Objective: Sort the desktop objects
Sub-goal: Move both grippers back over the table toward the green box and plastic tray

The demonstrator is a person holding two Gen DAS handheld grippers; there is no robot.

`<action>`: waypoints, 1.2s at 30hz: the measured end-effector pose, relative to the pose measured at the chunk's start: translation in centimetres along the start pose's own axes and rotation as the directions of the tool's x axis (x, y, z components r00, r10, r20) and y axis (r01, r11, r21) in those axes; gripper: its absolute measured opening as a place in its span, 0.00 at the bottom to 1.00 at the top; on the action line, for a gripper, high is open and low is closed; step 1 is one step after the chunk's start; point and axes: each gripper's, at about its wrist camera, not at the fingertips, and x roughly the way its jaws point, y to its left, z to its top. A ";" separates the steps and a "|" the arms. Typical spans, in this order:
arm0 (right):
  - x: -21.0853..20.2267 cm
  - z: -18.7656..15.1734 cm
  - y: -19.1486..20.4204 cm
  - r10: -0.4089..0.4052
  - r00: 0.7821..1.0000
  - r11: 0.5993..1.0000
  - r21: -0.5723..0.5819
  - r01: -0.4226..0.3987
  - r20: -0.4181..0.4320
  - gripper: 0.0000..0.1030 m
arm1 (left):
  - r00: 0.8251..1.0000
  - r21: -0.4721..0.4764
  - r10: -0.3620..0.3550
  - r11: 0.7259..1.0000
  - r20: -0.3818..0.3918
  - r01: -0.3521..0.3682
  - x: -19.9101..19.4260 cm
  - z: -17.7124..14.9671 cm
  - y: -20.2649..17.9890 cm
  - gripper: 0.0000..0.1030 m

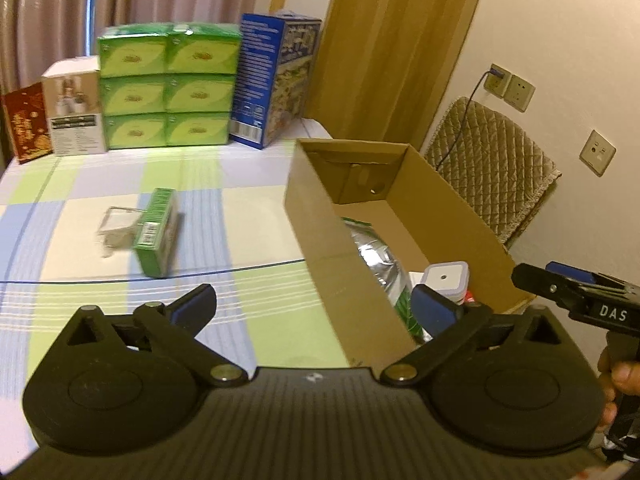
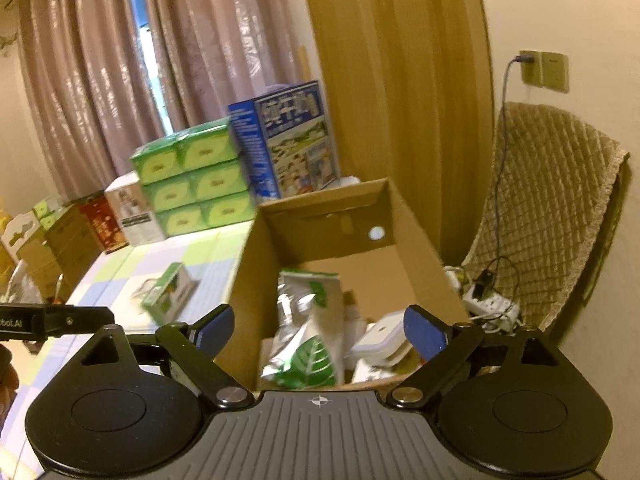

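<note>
A small green box (image 1: 155, 232) lies on the checked tablecloth beside a clear packet (image 1: 116, 227); both also show in the right wrist view, the box (image 2: 170, 294) left of the carton. An open cardboard carton (image 1: 316, 216) holds a silver and green bag (image 2: 306, 332) and a white square container (image 2: 386, 336). My left gripper (image 1: 314, 308) is open and empty, straddling the carton's near left wall. My right gripper (image 2: 320, 330) is open and empty above the carton's near end. The right gripper also shows at the right edge of the left wrist view (image 1: 576, 292).
At the table's back stand stacked green boxes (image 1: 168, 84), a tall blue box (image 1: 276, 80), a white box (image 1: 74, 112) and a red packet (image 1: 28, 120). A quilted chair (image 1: 492, 168) and a power strip (image 2: 492, 304) are right of the carton.
</note>
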 end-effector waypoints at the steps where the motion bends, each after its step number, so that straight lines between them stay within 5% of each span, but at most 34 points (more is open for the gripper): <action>1: -0.2 -0.1 0.5 0.006 1.000 1.000 -0.006 -0.006 -0.002 0.92 | 1.000 0.001 0.010 1.000 0.004 -0.010 -0.6 -0.2 0.3 0.99; 22: 1.4 -1.8 11.0 0.159 0.985 0.976 -0.140 -0.167 -0.061 0.98 | 0.970 -0.126 0.240 0.964 0.033 -0.234 -8.8 -4.1 12.2 0.99; 36: 4.9 -3.0 14.9 0.197 0.974 0.957 -0.193 -0.216 -0.117 0.98 | 0.961 -0.162 0.275 0.949 0.006 -0.271 -8.3 -5.4 16.2 0.99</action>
